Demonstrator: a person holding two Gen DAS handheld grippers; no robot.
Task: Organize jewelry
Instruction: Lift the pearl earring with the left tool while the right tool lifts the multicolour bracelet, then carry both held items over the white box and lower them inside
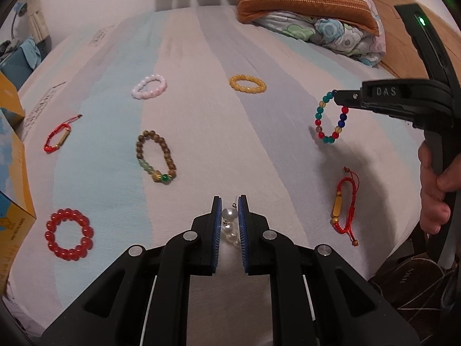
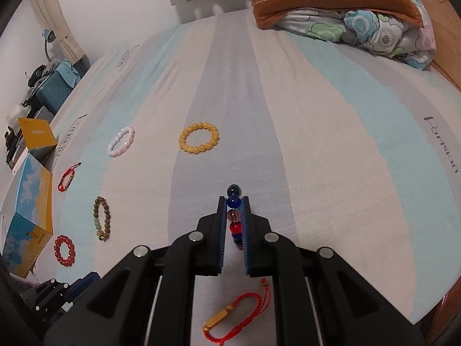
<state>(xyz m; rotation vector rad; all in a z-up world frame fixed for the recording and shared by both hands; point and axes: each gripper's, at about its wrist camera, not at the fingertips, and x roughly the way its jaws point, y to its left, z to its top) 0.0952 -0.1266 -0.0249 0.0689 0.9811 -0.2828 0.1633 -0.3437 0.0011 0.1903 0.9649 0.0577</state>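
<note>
Left tongs [image 1: 230, 212]: clamped on pearl bracelet [image 1: 229, 214]. Right tongs [image 2: 233, 216]: clamped on multicoloured bracelet [image 2: 234, 218], dangling clear. Step: carrying. Next: likely the box [image 2: 31, 201], far left of both.

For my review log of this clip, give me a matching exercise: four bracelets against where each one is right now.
1 pearl bracelet
2 multicolour bead bracelet
3 yellow bead bracelet
4 red bead bracelet

A lying near the yellow box
B clamped in the left gripper
C lying beside the pink bracelet
D hanging from the right gripper

Pairs: 1-B, 2-D, 3-C, 4-A
</note>
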